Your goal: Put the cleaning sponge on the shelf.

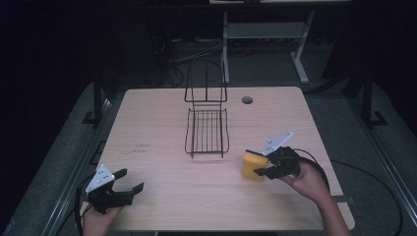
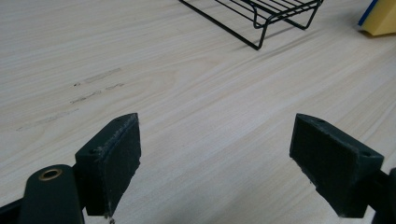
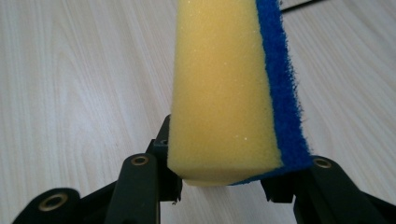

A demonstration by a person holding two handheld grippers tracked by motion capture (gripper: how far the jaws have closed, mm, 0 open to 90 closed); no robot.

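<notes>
The room behind is dark; my light wooden surface (image 1: 162, 147) carries a black wire rack (image 1: 207, 130) near its middle, towards the far edge. I have the right gripper (image 1: 265, 168) at the near right, its jaws clamped on a yellow sponge (image 1: 254, 165) with a blue scouring layer, which stands just right of the rack's near end. From the right gripper view I see the sponge (image 3: 224, 93) running up from between the jaws, blue side to the right. My left gripper (image 1: 129, 181) sits at the near left corner, jaws wide apart over bare wood.
</notes>
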